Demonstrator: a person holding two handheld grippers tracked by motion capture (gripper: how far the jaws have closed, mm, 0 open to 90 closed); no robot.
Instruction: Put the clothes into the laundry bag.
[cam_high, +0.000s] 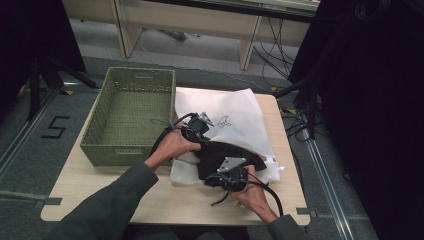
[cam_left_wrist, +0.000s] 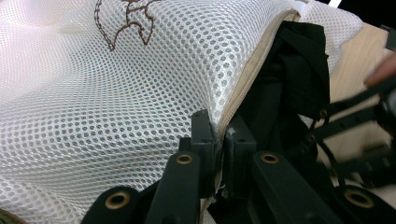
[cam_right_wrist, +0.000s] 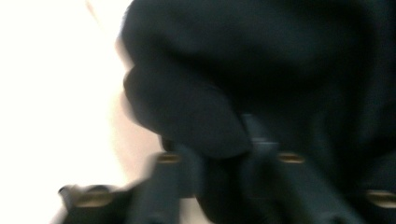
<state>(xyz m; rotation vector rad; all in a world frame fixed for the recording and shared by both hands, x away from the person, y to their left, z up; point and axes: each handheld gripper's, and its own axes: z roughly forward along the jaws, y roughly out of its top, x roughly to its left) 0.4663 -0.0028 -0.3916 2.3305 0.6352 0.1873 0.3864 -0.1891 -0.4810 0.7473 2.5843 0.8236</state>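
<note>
A white mesh laundry bag (cam_high: 235, 117) lies on the wooden table (cam_high: 100, 195), with a black garment (cam_high: 225, 151) bulging out of its open mouth. My left gripper (cam_high: 201, 134) is shut on the bag's zip edge; in the left gripper view its jaws (cam_left_wrist: 219, 140) pinch the cream seam of the white mesh bag (cam_left_wrist: 116, 84) beside the black garment (cam_left_wrist: 289, 79). My right gripper (cam_high: 216, 176) sits at the garment's near side. In the blurred right gripper view, a fold of the black garment (cam_right_wrist: 187, 112) is caught between the jaws (cam_right_wrist: 224, 158).
An empty green woven basket (cam_high: 95, 125) stands on the table's left half, touching the bag's left side. The table's front edge runs just below both hands. Table legs, cables and dark stands surround the table on the floor beyond.
</note>
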